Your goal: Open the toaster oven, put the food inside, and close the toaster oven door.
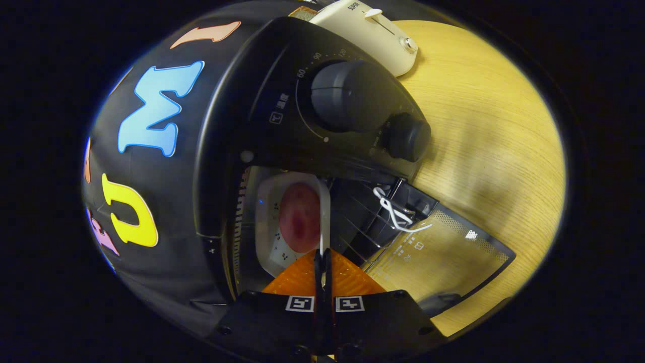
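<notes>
So the whole scene is rolled sideways here. The gripper (322,259) is pinched tight on the rim of a white tray (267,222), its fingers pressed together with the thin edge of the tray caught between them. On the tray there's a roundish reddish-pink piece of food (300,217); can't really tell what it is, maybe meat or a fruit.

The tray sits inside the mouth of the black toaster oven (252,101), over the wire rack (352,222), just ahead of the fingers. The oven's glass door (443,252) is swung fully open and lies flat over the wooden bench (494,141), with a perforated strip along its edge. A white cord or tie (395,214) is looped near the door hinge.

On the oven's control panel there are two dark knobs, a big one (347,96) with a number scale around it and a smaller one (408,136) right beside it. Beyond the oven, a cream-coloured pop-up toaster (373,30) stands on the bench, touching or almost touching the oven's side.
</notes>
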{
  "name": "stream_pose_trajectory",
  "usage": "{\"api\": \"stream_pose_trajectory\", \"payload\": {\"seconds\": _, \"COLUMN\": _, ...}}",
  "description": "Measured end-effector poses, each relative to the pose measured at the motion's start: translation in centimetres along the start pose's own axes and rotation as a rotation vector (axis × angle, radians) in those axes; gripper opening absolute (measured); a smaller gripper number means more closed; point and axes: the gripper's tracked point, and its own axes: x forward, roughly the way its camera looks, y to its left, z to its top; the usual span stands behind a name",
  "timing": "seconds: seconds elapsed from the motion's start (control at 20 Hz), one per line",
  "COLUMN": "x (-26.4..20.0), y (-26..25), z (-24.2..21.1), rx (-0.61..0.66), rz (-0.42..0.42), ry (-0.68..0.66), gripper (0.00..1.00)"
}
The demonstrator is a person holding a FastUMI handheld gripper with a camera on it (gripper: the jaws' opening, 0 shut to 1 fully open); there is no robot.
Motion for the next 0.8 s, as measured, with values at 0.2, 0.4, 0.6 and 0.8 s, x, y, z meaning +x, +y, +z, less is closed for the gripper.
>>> {"api": "stream_pose_trajectory", "payload": {"seconds": 0.2, "x": 0.2, "y": 0.1, "z": 0.2, "rx": -0.005, "rz": -0.006, "ry": -0.030, "gripper": 0.02}}
{"api": "stream_pose_trajectory", "payload": {"seconds": 0.4, "x": -0.1, "y": 1.1, "z": 0.0, "rx": -0.013, "rz": 0.040, "ry": -0.030, "gripper": 0.09}}
{"api": "stream_pose_trajectory", "payload": {"seconds": 0.6, "x": -1.6, "y": 1.6, "z": -1.2, "rx": -0.067, "rz": 0.078, "ry": 0.013, "gripper": 0.25}}
{"api": "stream_pose_trajectory", "payload": {"seconds": 0.8, "x": -4.4, "y": 1.3, "z": -2.6, "rx": -0.188, "rz": 0.094, "ry": 0.041, "gripper": 0.63}}
